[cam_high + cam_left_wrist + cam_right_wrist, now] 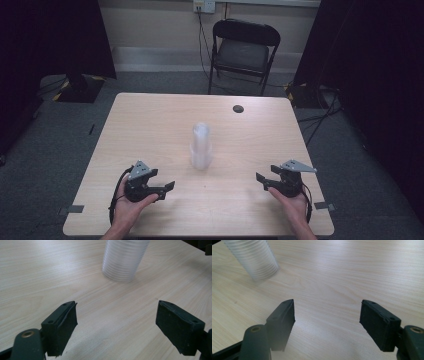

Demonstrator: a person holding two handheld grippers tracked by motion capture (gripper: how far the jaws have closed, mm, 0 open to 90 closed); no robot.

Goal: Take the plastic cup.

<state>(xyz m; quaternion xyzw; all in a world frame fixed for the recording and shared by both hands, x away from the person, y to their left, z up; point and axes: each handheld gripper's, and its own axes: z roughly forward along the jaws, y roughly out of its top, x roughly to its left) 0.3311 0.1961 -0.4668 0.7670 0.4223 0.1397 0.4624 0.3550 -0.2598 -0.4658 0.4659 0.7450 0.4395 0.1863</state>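
The fingers (61, 325) of the left gripper (150, 184) are spread wide with nothing between them. The fingers (283, 320) of the right gripper (280, 181) are spread wide too, and they hold nothing. Each gripper sits in a hand near the front edge of the light wood surface (150, 125). A tall stack of clear plastic cups (201, 146) stands upright in the middle of the surface, between the two grippers and a bit farther back. A black folding chair (244, 50) stands behind the surface.
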